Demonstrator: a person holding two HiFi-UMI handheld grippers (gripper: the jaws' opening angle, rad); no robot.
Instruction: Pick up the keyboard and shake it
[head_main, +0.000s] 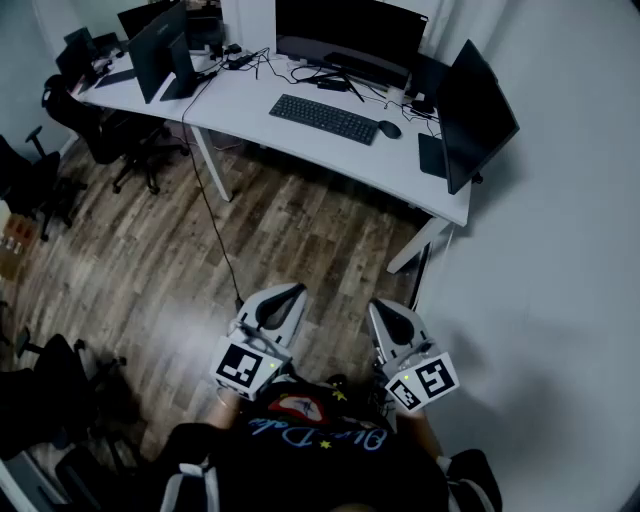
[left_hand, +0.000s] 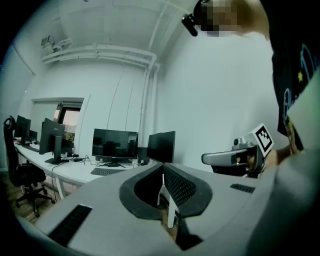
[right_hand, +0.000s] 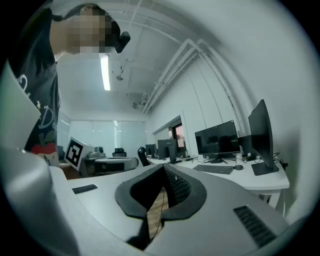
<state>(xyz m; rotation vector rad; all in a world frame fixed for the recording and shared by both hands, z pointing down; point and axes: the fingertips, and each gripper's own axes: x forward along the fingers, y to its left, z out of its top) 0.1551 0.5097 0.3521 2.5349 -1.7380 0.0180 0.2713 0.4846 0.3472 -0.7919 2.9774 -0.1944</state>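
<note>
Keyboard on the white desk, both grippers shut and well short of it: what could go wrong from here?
1. The left gripper and right gripper are shut; unless they open first, they may shove the keyboard rather than grip it.
2. The mouse lies beside the keyboard's right end; lifting or shaking could knock it.
3. Cables lie just behind the keyboard; whether one is attached I cannot tell, but one could snag.

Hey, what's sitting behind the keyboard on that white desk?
Behind the keyboard stands a wide dark monitor, with loose cables beside it. The monitor hides whatever lies behind it.
</note>
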